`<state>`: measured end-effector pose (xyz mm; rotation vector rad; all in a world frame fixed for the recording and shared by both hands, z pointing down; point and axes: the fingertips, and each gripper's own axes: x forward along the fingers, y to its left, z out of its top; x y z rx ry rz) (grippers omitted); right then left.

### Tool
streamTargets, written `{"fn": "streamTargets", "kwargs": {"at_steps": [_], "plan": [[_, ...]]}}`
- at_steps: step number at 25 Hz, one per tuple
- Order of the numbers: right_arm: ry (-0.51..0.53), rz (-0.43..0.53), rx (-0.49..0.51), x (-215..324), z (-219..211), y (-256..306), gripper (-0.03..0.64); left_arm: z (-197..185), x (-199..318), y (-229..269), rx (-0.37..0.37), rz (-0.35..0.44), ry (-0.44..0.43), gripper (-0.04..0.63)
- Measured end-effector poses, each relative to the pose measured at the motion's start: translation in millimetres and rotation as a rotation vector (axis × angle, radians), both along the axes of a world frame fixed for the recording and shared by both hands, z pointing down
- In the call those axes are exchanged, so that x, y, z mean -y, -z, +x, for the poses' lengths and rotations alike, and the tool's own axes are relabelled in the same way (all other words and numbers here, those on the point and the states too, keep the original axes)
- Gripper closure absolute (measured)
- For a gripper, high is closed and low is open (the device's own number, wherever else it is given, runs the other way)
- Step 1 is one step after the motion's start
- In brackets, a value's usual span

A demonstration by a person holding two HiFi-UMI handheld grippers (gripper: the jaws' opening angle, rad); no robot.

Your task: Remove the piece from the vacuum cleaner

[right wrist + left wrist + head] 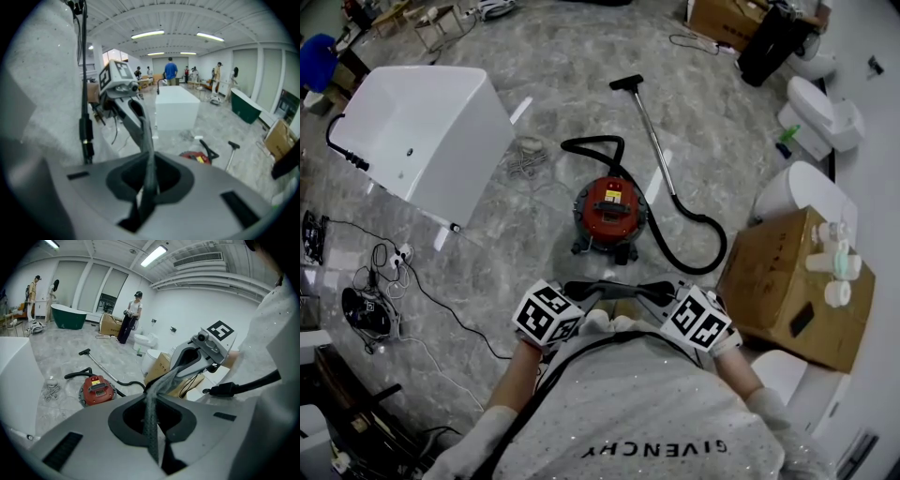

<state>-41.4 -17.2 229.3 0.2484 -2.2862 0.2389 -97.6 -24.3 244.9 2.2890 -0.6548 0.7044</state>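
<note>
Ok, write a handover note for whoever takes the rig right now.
Left gripper: shut, empty, held at the chest.
Right gripper: shut, empty, tip near the left's.
Vacuum: on the floor ahead, apart from both grippers. Its hose runs to the wand, with the nozzle on the far end.
Done: nothing; every piece looks attached.
Left: step up, grip the piece, pull it off.

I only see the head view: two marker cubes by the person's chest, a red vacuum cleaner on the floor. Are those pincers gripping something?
Observer: No. The left gripper view shows the left gripper with jaws together, nothing between them.
Operator: And the other?
Observer: The right gripper is the same: shut, empty.
Operator: Anyone else around?
Observer: Yes, a person in a blue top stands far across the room, seen in the right gripper view.
</note>
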Motion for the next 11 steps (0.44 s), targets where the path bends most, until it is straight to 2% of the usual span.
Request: {"fn": "streamTargets", "kwargs": {"at_steps": [11], "plan": [[0.073,-0.002,-0.014,-9.9,-12.6,0.4,0.584,-11.8,-6.8,-1.9,-0.002,-0.002,0.06,0.565]]}}
